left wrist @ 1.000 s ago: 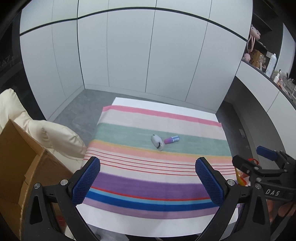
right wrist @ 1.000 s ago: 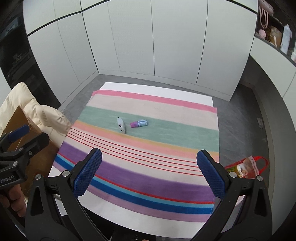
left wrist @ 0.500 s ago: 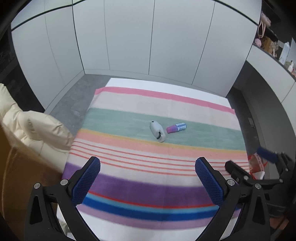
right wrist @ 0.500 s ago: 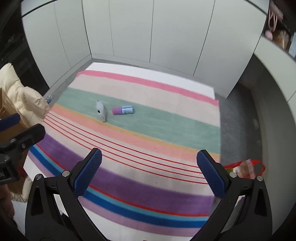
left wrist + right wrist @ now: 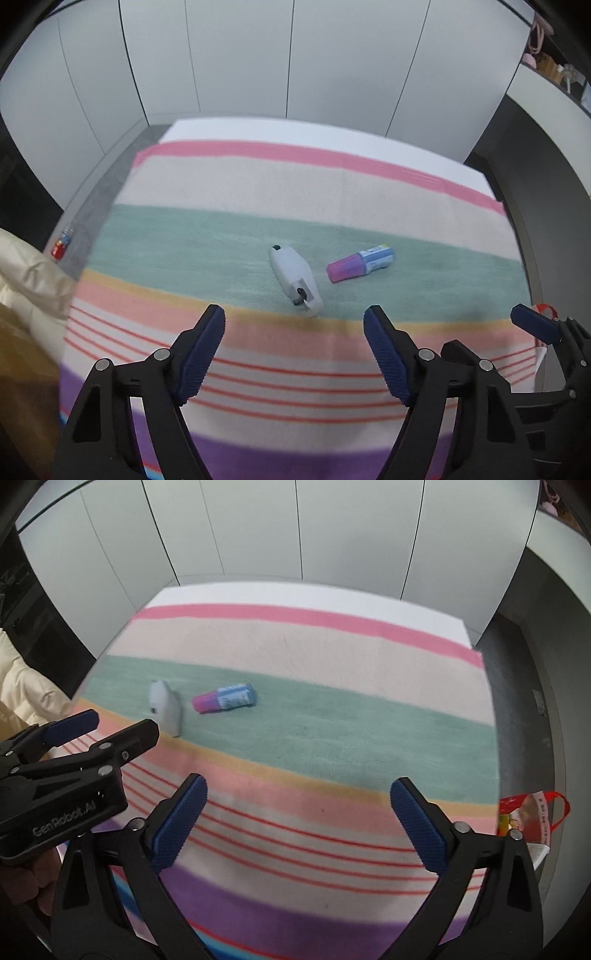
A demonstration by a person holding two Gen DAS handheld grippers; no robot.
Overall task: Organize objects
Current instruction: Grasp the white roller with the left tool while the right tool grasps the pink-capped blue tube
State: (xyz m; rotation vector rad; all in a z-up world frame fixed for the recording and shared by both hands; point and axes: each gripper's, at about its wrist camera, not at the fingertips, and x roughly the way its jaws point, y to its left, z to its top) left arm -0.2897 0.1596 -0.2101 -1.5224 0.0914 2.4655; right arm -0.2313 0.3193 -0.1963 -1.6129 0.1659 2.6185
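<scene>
A small white device (image 5: 294,277) lies on the green band of a striped cloth (image 5: 258,184). Just right of it lies a little bottle (image 5: 360,263) with a pink-purple cap and blue label. My left gripper (image 5: 294,345) hovers above the cloth just short of the white device; its jaws are closing with nothing between them. In the right wrist view the white device (image 5: 166,707) and the bottle (image 5: 224,698) lie ahead to the left. My right gripper (image 5: 297,825) is over the red-lined stripes, jaws wide and closing slightly, empty. The left gripper (image 5: 107,722) shows at that view's left edge.
A cream padded jacket (image 5: 26,280) and a brown cardboard box (image 5: 22,376) sit left of the cloth. A red-handled bag (image 5: 532,819) lies on the floor at the right. A small bottle (image 5: 62,242) lies on the grey floor. White cabinet doors (image 5: 295,55) stand behind.
Both grippers have come down and forward toward the cloth, so the white device and bottle look larger and nearer. The left gripper's jaws have narrowed; the right's barely.
</scene>
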